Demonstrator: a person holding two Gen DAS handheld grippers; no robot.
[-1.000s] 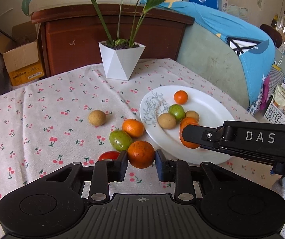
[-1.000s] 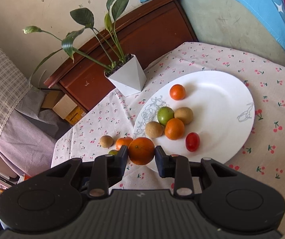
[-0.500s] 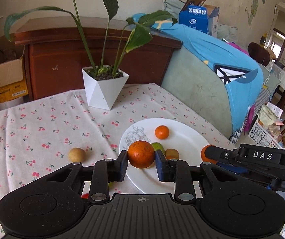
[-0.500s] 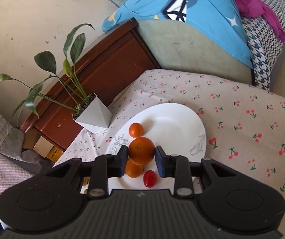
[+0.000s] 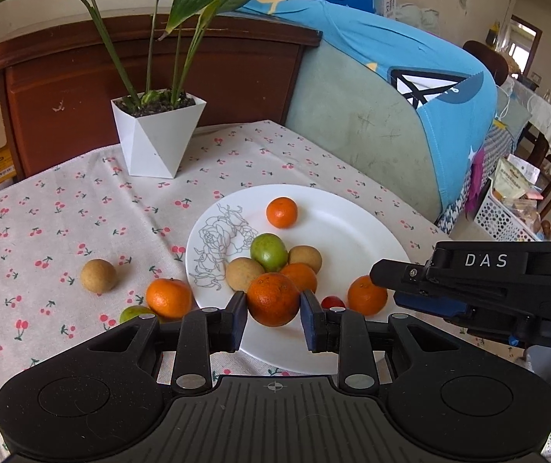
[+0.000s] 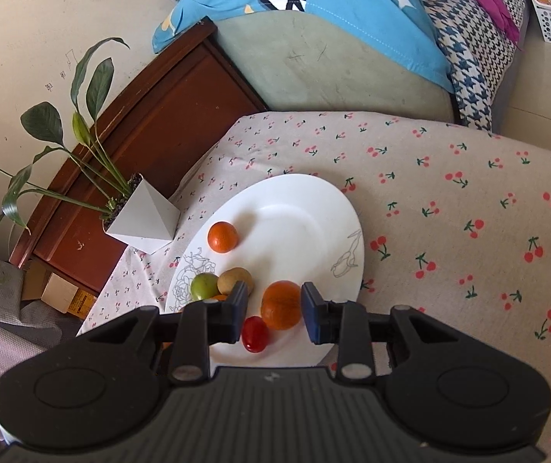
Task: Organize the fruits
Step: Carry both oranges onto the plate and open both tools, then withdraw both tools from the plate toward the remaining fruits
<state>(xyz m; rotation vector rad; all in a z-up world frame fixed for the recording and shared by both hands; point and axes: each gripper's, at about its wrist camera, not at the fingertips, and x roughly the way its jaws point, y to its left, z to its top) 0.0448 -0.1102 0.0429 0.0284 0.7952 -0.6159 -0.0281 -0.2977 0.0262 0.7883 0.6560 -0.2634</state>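
Two oranges are being delivered to the white plate point(image 5: 356, 231) at once. The left gripper point(image 5: 273, 318) grips an orange point(image 5: 273, 299) firmly between its pads, above the plate's near-left rim, just in front of the heap of brown, green and orange fruit point(image 5: 271, 258). The right gripper point(image 6: 274, 316) is letting go: its jaws are opening, and its orange point(image 6: 281, 305) sits on the plate between them, a gap showing at the left pad, with a red cherry tomato point(image 6: 255, 333) just beside it. Three fruits wait on the cherry-print tablecloth point(image 5: 63, 208) off the plate's left edge: a brown one point(image 5: 98, 276), an orange point(image 5: 168, 298) and a green one point(image 5: 136, 313), partly hidden. The risk, as I judge it, is rolling: a round fruit freed near the rim could run off onto the cloth, or nudge the tomato. Dropping the left orange against the heap could scatter it, and the two grippers work close enough to collide.
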